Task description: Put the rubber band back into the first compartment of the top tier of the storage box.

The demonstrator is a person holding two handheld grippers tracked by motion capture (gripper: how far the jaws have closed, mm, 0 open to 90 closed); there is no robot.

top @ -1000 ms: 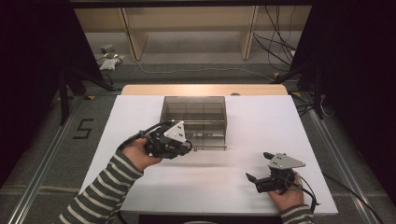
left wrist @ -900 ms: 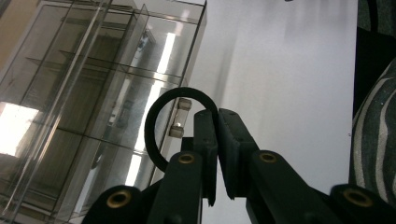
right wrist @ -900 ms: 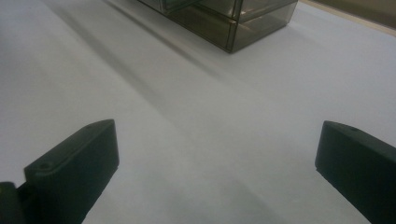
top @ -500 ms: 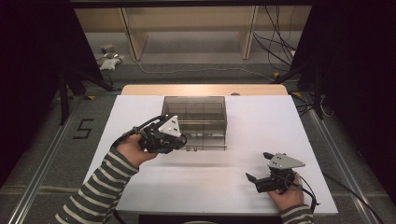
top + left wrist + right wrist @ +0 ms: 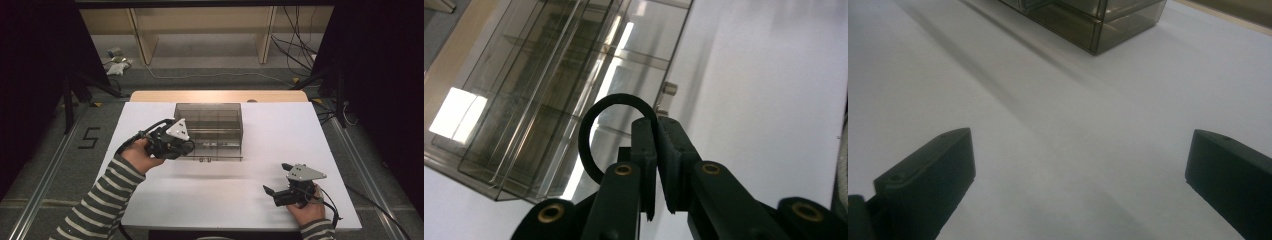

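A smoky clear drawer cabinet (image 5: 209, 117) stands at the middle back of the white table (image 5: 250, 200), and a low drawer (image 5: 217, 151) sticks out of its front. My left gripper (image 5: 186, 146) hovers at the cabinet's front left corner. In the left gripper view it (image 5: 656, 122) is shut on a thin black ring (image 5: 583, 137), which stands up in front of the cabinet (image 5: 549, 85) and close to a small drawer knob (image 5: 669, 89). My right gripper (image 5: 275, 178) rests near the table's front right. Its jaws are wide open (image 5: 1080, 165) with nothing between them.
The cabinet's corner (image 5: 1093, 20) lies well ahead of the right gripper across bare table. Wooden shelving (image 5: 200, 30) and cables (image 5: 300, 50) are on the floor beyond the table. Dark stands flank both sides.
My left gripper, with the ring, has shifted a little left and farther back along the cabinet's front. The right gripper has stayed put.
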